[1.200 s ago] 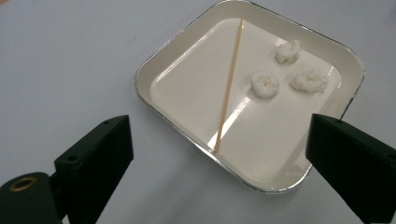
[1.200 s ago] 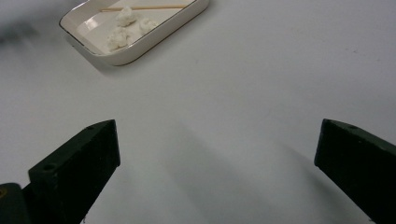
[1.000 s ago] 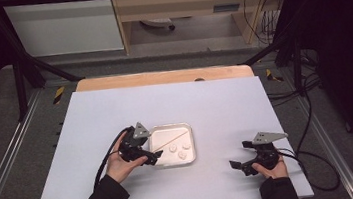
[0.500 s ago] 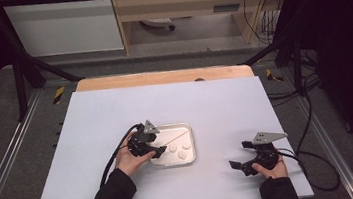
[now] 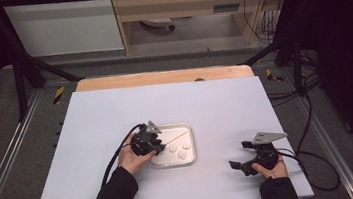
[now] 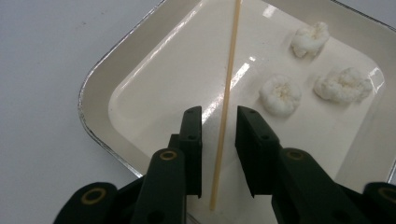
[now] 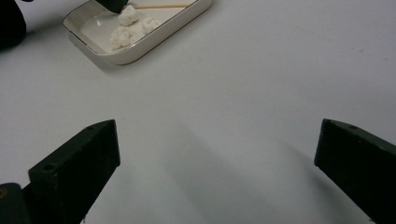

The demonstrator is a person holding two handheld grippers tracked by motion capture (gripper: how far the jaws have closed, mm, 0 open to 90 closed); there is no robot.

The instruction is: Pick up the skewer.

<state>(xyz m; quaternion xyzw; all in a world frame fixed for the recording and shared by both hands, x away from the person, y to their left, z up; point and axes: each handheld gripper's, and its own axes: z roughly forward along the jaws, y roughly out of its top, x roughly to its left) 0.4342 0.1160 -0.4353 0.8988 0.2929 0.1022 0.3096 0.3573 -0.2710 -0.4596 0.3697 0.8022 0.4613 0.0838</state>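
Stick [image 6: 227, 93], thin and pale, lies slantwise in the shallow white tray [image 5: 191, 155] near the middle of the table [image 5: 91, 119]. At left we see the left hand-held gripper [image 5: 157, 147] reaching over the tray's left part; in the left gripper view its jaws have just been closing, and they flank the stick's near end with a narrow gap on each side, the pads not yet pressing on it. Three white lumps [image 6: 280, 94] sit apart from the stick in the tray's right half. At right, well apart from the tray, we see the right hand-held gripper [image 5: 238, 156] low over bare table, jaws wide and holding nothing.
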